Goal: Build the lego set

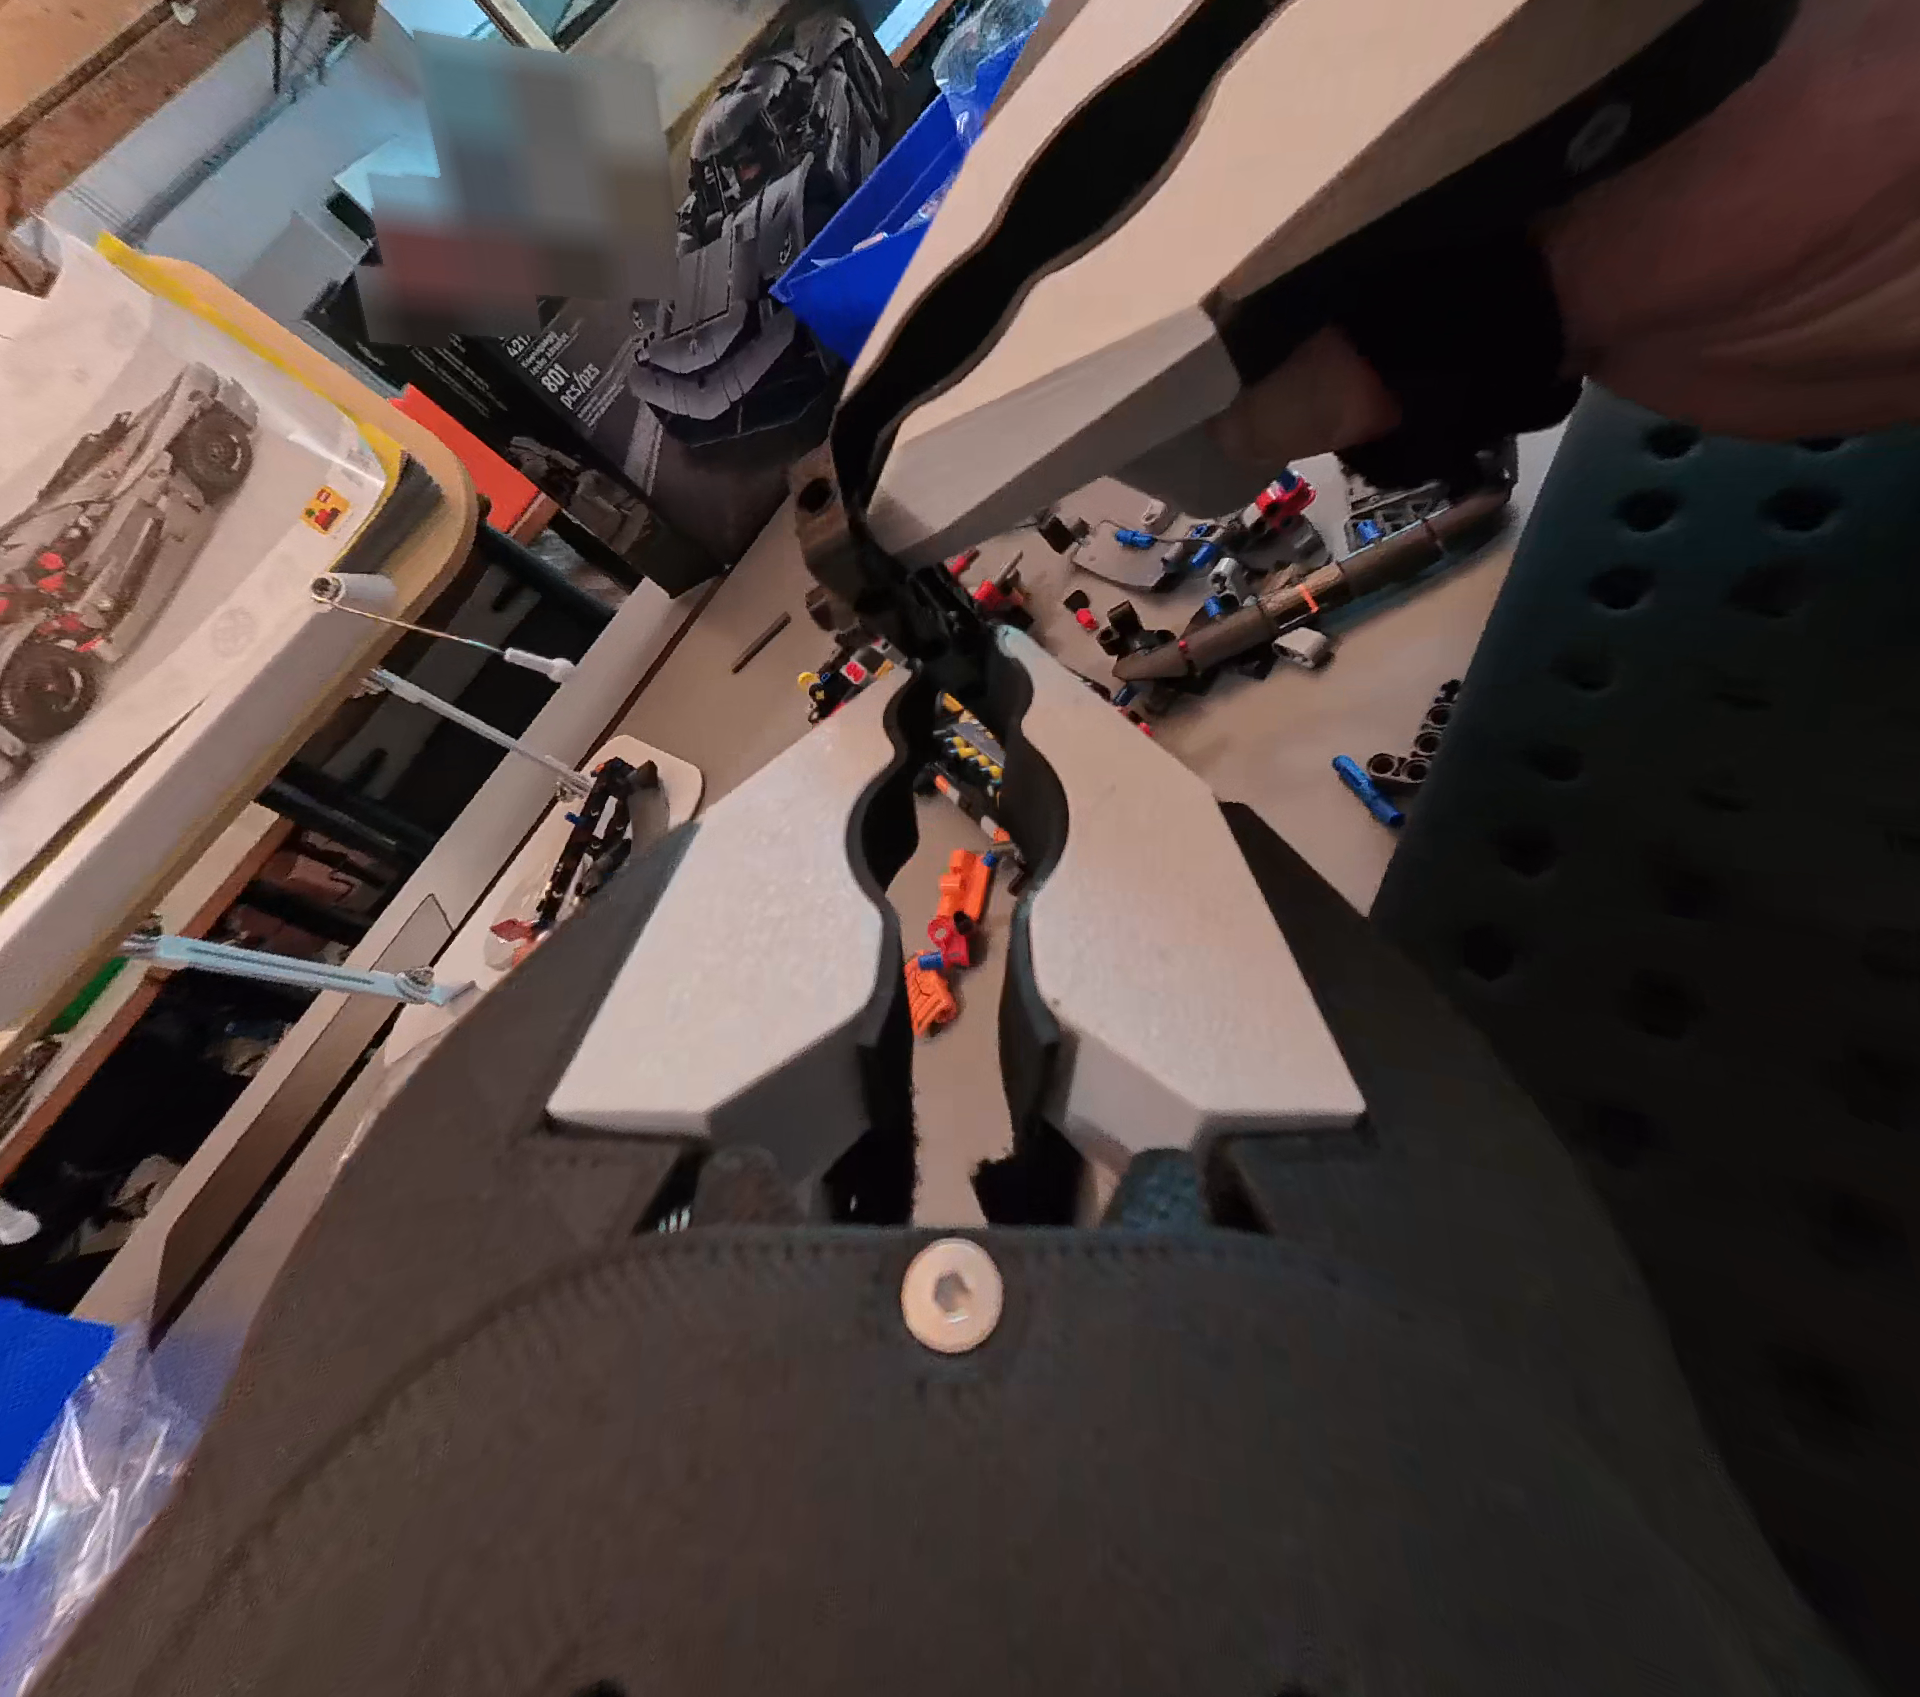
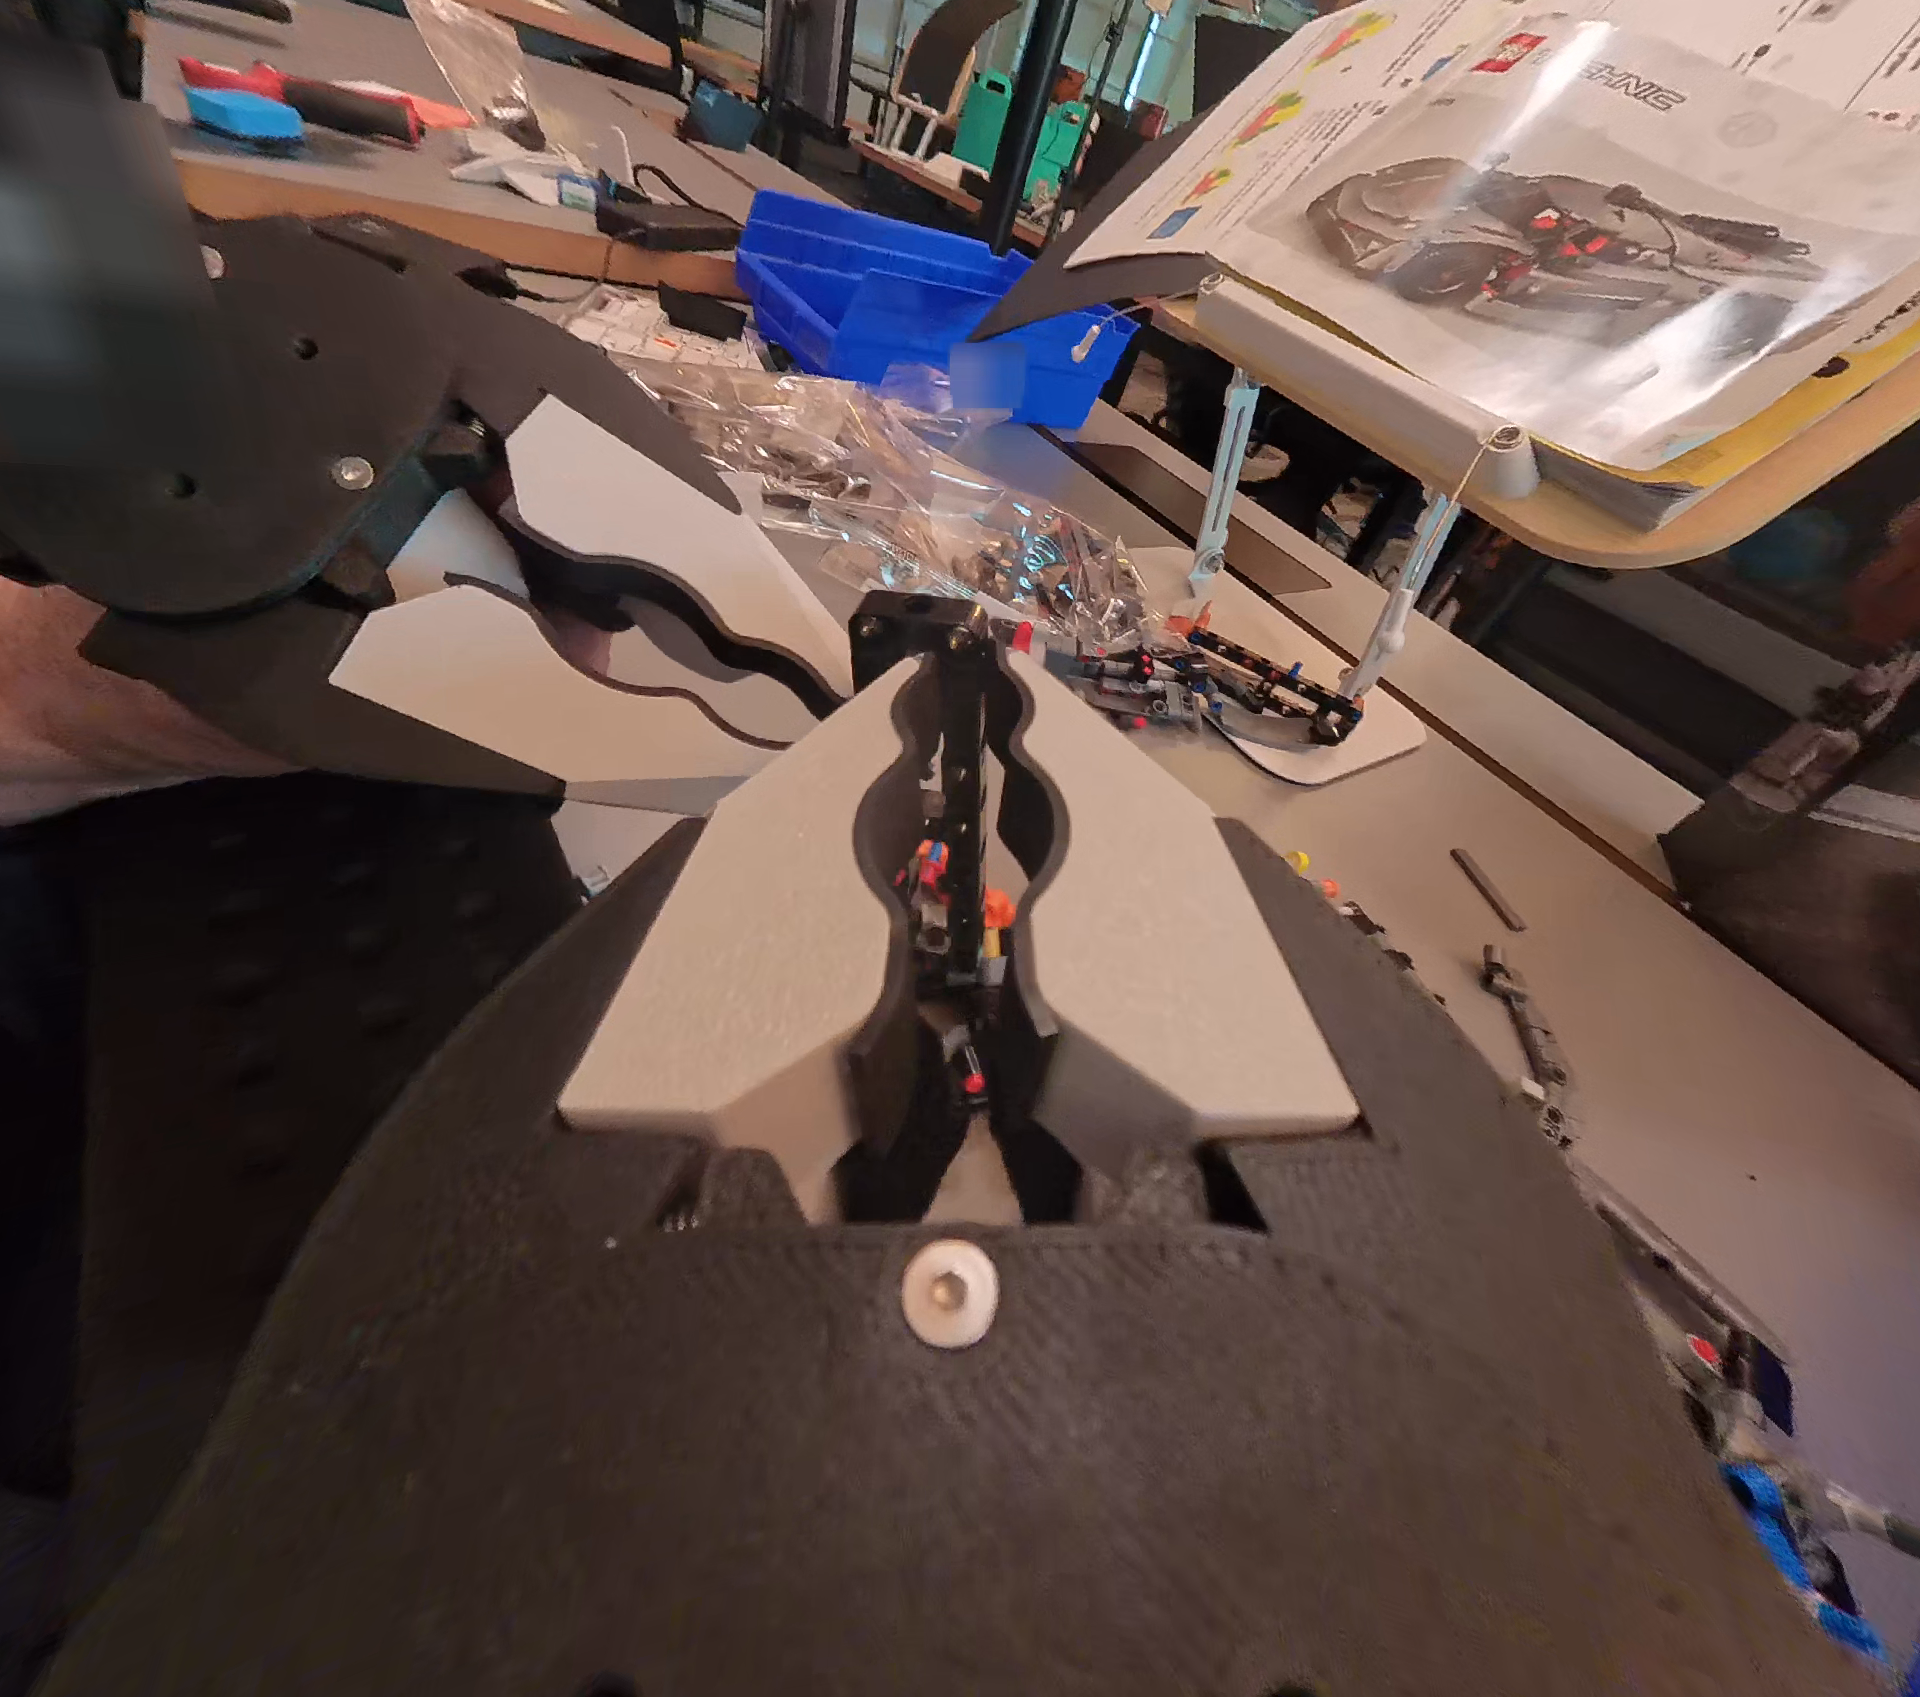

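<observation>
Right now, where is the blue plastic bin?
In the right wrist view, the blue plastic bin sits far back on the table, left of the tilted instruction booklet.

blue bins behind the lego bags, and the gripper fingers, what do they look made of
Blue bins: probably moulded hard plastic, glossy, judging by the even colour and light sheen on the thin walls.
Right gripper fingers: look like 3D-printed plastic, matte pale grey with a grainy surface; the black wavy inner liners look softer, maybe rubber or foam, but that is unclear.
</observation>
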A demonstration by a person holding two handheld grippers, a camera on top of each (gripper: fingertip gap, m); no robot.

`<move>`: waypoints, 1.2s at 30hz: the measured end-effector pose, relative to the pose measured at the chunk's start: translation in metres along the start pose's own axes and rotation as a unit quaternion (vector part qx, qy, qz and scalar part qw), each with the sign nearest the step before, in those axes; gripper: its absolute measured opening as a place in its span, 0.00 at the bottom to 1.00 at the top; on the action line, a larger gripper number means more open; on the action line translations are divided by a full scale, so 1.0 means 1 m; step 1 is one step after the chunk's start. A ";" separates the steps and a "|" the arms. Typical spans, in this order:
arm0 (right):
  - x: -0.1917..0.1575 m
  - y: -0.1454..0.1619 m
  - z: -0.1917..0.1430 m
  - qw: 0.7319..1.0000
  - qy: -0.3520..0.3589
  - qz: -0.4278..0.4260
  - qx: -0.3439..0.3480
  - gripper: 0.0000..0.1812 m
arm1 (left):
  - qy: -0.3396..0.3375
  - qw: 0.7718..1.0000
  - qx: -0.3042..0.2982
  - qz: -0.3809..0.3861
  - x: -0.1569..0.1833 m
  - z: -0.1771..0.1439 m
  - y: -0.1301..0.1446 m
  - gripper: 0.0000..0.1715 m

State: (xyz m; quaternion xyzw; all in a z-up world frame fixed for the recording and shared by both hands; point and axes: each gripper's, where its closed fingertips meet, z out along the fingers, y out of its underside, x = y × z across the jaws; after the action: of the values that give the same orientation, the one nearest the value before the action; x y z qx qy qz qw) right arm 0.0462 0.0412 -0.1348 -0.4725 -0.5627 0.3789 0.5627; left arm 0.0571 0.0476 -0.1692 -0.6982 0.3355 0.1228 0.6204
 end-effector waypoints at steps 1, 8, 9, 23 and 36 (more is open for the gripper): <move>0.000 -0.003 -0.002 1.000 -0.013 0.014 0.014 0.03 | 0.000 1.000 0.012 -0.006 -0.001 -0.002 -0.004 0.04; -0.003 -0.006 -0.006 0.998 -0.052 -0.001 0.034 0.04 | 0.034 0.998 0.041 -0.046 0.000 -0.005 -0.009 0.03; -0.003 -0.005 -0.006 0.998 -0.047 -0.008 0.030 0.04 | 0.032 0.998 0.037 -0.038 0.001 -0.004 -0.008 0.03; 0.000 0.003 0.004 0.998 0.039 -0.051 -0.025 0.03 | 0.004 1.000 -0.009 -0.006 0.001 0.002 0.003 0.04; -0.005 -0.004 -0.002 0.999 -0.029 -0.030 0.007 0.05 | 0.141 0.966 0.092 -0.195 -0.001 -0.010 -0.013 0.03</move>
State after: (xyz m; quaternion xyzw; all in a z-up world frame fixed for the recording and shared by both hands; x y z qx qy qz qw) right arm 0.0469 0.0353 -0.1320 -0.4400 -0.5899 0.3800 0.5603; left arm 0.0617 0.0387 -0.1566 -0.7000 0.2872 -0.1319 0.6404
